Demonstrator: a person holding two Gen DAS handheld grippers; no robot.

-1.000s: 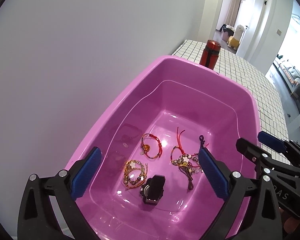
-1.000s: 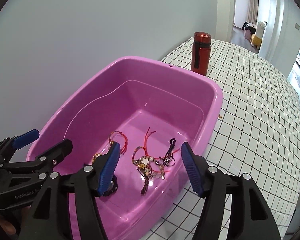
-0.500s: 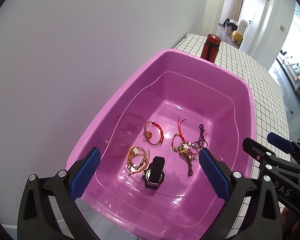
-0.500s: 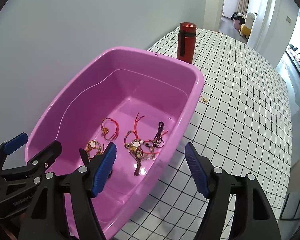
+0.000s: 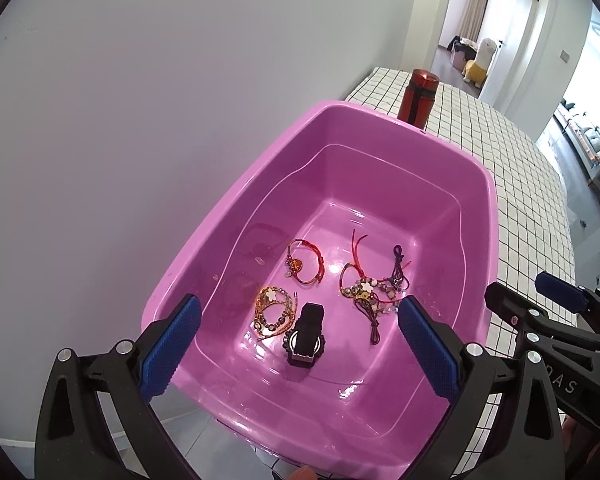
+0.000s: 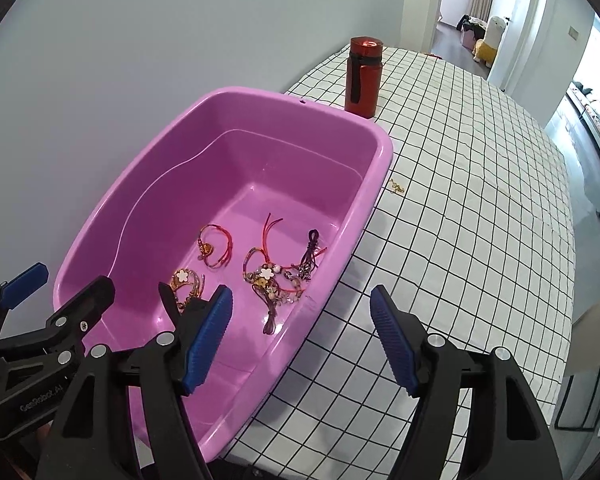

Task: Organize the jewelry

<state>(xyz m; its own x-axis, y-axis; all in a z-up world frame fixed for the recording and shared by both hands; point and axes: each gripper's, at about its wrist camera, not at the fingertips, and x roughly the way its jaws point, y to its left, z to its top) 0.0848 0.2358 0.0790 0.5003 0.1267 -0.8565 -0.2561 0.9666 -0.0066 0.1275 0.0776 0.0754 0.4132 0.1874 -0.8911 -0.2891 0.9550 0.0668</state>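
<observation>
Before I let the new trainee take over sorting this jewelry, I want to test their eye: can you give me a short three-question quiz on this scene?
1. True or false: the black watch lies inside the pink tub.
2. Which piece is still outside the tub on the checked tablecloth? A) a red cord bracelet B) a small gold chain C) a flower-charm bracelet
3. Fill in: the red bottle stands on the cloth just beyond the tub's far ____.

Key: 1 true. 2 B, the small gold chain beside the tub's right rim. 3 rim.
</observation>
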